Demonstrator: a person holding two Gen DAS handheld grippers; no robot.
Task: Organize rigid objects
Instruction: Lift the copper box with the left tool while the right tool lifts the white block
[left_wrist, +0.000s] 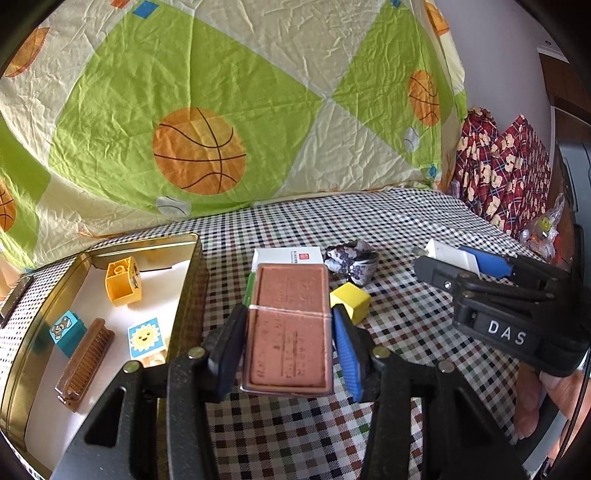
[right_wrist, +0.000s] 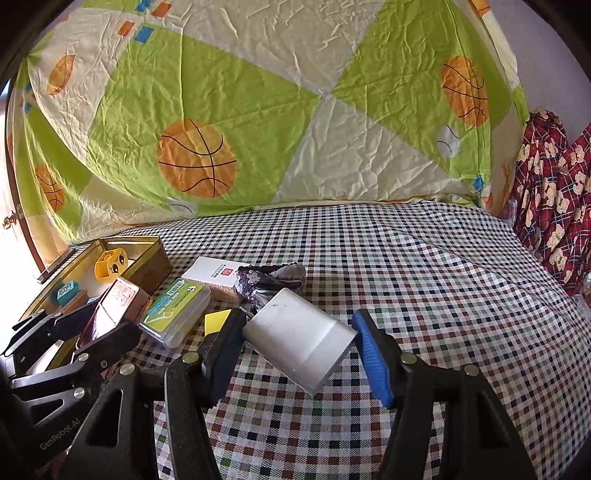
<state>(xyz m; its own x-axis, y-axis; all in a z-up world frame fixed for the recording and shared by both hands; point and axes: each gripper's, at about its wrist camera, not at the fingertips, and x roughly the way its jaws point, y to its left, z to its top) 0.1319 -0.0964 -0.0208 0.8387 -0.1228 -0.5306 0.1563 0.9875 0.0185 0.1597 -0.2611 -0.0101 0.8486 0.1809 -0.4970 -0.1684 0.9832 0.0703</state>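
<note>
My left gripper (left_wrist: 290, 341) is shut on a flat reddish-brown case (left_wrist: 290, 328) and holds it over the checkered cloth, just right of a gold tin (left_wrist: 184, 291). The tin holds a yellow block (left_wrist: 123, 280), a teal bear block (left_wrist: 66, 330), a sun block (left_wrist: 146, 338) and a brown comb (left_wrist: 85, 363). My right gripper (right_wrist: 299, 347) is shut on a white box (right_wrist: 299, 341), held tilted above the cloth; it also shows in the left wrist view (left_wrist: 461, 264). The left gripper with the case shows at the left of the right wrist view (right_wrist: 110, 314).
On the cloth lie a white carton (right_wrist: 214, 277), a green-labelled clear case (right_wrist: 175, 312), a yellow cube (left_wrist: 351, 301) and a purple-white crumpled object (left_wrist: 351, 260). A basketball-print sheet (left_wrist: 229, 103) hangs behind. Red plaid fabric (left_wrist: 506, 170) is at the right.
</note>
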